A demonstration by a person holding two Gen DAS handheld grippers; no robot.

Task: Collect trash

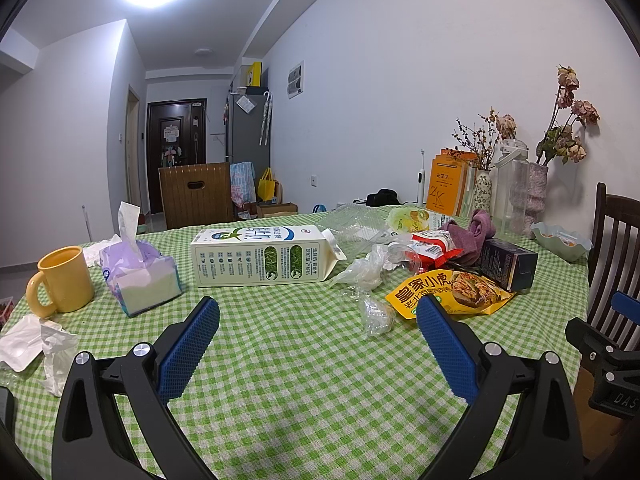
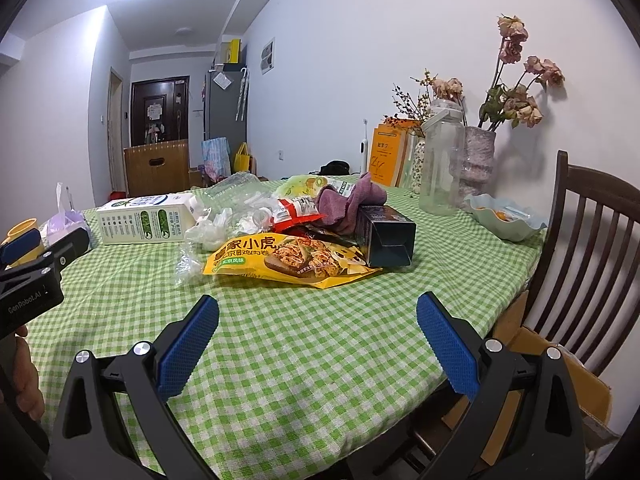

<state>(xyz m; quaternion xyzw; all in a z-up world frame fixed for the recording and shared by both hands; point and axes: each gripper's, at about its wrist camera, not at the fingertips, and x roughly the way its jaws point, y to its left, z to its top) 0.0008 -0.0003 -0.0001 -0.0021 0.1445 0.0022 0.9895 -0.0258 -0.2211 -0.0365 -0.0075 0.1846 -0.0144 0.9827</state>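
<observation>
Left wrist view: the left gripper (image 1: pixel 318 312) hangs over the worktop (image 1: pixel 288 360), jaws wide, empty. Ahead, the milk carton (image 1: pixel 262 255) lies sideways, probably light, stiff; grip across its flat sides.

Right wrist view: the right gripper (image 2: pixel 318 312), likewise spread, empty, faces the yellow snack bag (image 2: pixel 288 260), thin, slippery; pinch an edge.

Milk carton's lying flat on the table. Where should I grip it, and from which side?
Take the milk carton with the left gripper, which faces it. Come from above and close across its narrow body near the middle; it lies on its long side, with the gabled spout end pointing right.
</observation>
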